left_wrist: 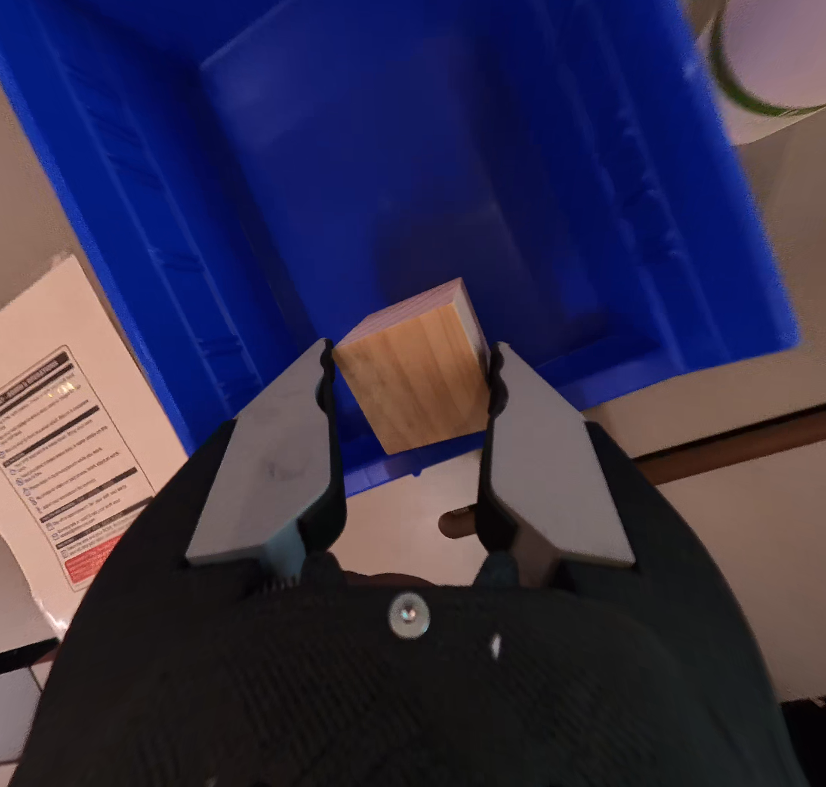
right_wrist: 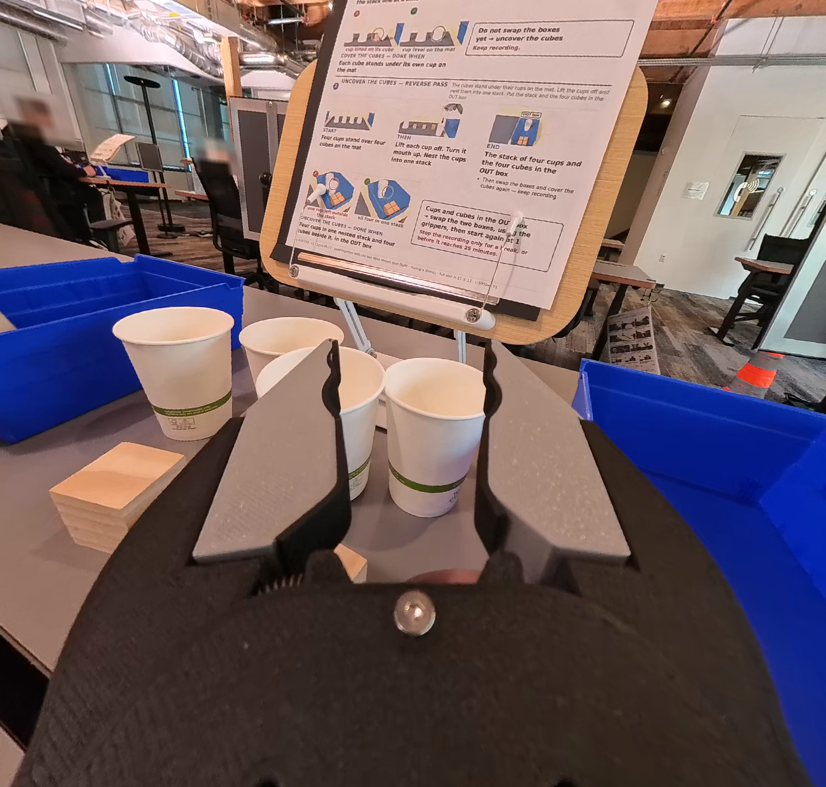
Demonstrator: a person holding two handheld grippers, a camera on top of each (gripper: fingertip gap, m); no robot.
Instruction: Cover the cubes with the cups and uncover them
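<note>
In the left wrist view my left gripper point(left_wrist: 411, 365) is shut on a light wooden cube point(left_wrist: 413, 385), held tilted between the fingertips over the near end of a blue bin point(left_wrist: 134, 229). The bin floor shows nothing else in it. In the right wrist view my right gripper point(right_wrist: 409, 363) is open and empty, above the grey mat point(right_wrist: 53, 555). Several white paper cups stand mouth up just ahead of it: one at left point(right_wrist: 179, 372), one behind point(right_wrist: 286, 338), two near the fingertips point(right_wrist: 362, 408) point(right_wrist: 433, 434). A wooden cube point(right_wrist: 116, 493) lies on the mat at left. Part of another cube point(right_wrist: 354, 564) shows under the gripper.
A blue bin point(right_wrist: 67, 363) stands at the left of the mat and another blue bin point(right_wrist: 697, 452) at the right. An instruction sheet on a wooden stand point(right_wrist: 447, 139) rises behind the cups. A printed sheet point(left_wrist: 67, 430) lies left of the bin. A white cup point(left_wrist: 777, 50) shows beside the bin's far right. One gripper's finger ends stand about 45 centimetres off the other's.
</note>
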